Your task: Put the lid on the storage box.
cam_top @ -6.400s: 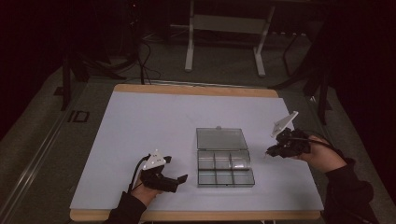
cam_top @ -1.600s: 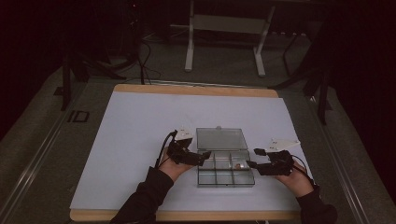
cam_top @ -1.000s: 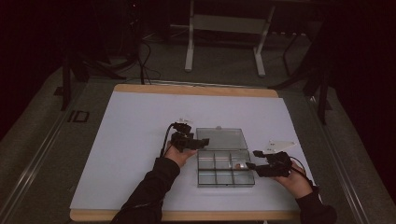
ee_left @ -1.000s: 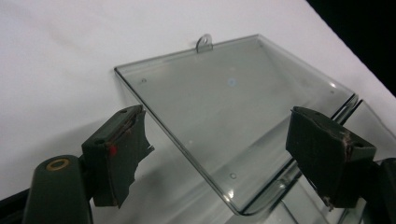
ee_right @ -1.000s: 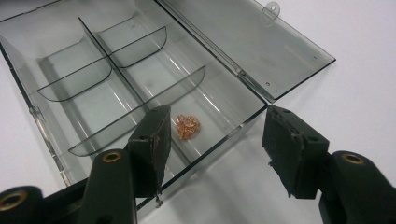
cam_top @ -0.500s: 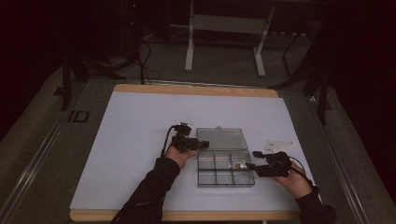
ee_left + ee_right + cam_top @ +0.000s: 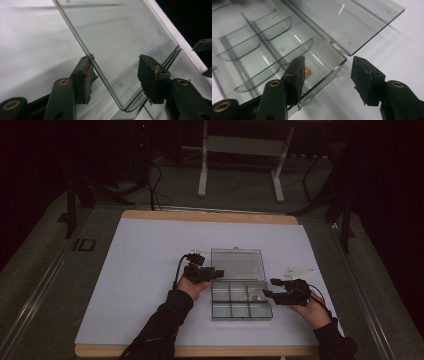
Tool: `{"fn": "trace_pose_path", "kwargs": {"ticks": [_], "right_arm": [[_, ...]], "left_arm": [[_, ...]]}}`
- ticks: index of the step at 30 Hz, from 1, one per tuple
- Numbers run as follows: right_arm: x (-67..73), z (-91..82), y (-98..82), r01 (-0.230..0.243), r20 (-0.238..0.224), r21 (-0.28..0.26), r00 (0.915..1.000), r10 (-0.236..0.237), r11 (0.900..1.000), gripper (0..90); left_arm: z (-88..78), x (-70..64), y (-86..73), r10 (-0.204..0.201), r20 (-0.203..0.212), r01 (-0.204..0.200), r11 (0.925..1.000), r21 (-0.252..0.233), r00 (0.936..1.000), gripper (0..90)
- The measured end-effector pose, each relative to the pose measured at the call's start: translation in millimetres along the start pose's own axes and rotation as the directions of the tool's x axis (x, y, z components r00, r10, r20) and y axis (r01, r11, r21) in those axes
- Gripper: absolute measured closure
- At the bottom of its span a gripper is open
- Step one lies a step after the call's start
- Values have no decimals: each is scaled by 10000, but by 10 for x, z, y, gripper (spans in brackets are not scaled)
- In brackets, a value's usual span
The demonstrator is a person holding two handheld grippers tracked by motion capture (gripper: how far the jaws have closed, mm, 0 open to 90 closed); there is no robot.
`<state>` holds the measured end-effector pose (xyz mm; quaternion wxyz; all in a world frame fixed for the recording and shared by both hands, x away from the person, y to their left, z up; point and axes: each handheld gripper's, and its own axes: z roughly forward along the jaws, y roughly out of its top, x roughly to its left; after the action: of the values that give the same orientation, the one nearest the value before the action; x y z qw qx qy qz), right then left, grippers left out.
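The counter (image 7: 150,270) carries a clear compartment box (image 7: 242,298) near its front edge, right of centre, its lid (image 7: 237,264) lying open. The left gripper (image 7: 115,82) has just been closing, fingers apart astride the lid's edge. The right gripper (image 7: 325,80) straddles the box's corner wall, fingers apart, beside a small copper piece (image 7: 307,71).

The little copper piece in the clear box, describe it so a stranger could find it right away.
On the white mat sits a clear compartment box with its lid open. Look in the compartment at its right end nearest the lid hinge, beside the right tongs: the copper piece there is the box's one coloured item.
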<state>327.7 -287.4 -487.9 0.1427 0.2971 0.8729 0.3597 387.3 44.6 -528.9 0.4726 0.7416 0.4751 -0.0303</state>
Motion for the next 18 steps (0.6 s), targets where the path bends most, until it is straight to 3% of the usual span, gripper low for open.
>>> {"fn": "trace_pose_path", "kwargs": {"ticks": [4,10,18], "right_arm": [[-86,54,16,-466,67,-188,9989,468,9987,454],[-220,129,51,-1137,151,-431,9933,1145,9926,484],[-309,189,133,-1456,-12,-652,9893,1459,9872,561]], "left_arm": [[-15,-21,-9,166,27,-166,9997,-183,9999,526],[-76,-70,-10,736,-110,-740,9965,-386,9972,592],[-169,-110,-29,1356,-127,-1362,9882,-694,9907,689]]}}
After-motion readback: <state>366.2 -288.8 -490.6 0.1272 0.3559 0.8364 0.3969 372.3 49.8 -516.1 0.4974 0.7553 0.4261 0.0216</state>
